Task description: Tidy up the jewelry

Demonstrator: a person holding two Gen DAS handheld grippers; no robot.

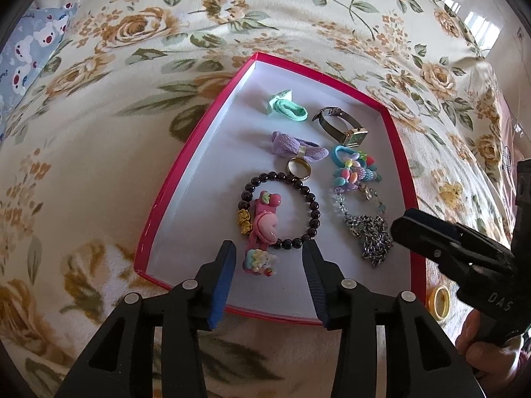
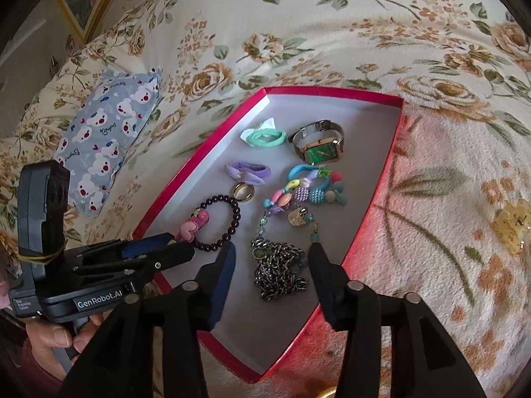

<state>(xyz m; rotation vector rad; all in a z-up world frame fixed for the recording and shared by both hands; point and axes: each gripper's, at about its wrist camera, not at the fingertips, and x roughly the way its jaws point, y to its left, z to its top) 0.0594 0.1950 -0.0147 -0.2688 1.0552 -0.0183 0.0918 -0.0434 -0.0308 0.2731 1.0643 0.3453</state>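
A red box [image 1: 172, 195] [image 2: 375, 195] with a white floor lies on a floral bedspread. It holds a green hair tie [image 1: 288, 107], a watch [image 1: 341, 126] [image 2: 318, 144], a purple hair tie [image 1: 297, 149], a gold ring [image 1: 298, 168] [image 2: 244, 192], a black bead bracelet [image 1: 313, 214], a pink hair clip [image 1: 262, 232], a colourful bead tie [image 1: 353, 169] and a silver chain [image 1: 370, 235] [image 2: 278, 272]. My left gripper [image 1: 269, 252] is open over the pink clip's near end. My right gripper [image 2: 271, 253] is open over the chain.
A yellow ring [image 1: 439, 301] lies on the bedspread right of the box. An amber hair claw [image 1: 449, 194] [image 2: 511, 229] lies further right. A blue bear-print pillow [image 2: 106, 139] lies to the left.
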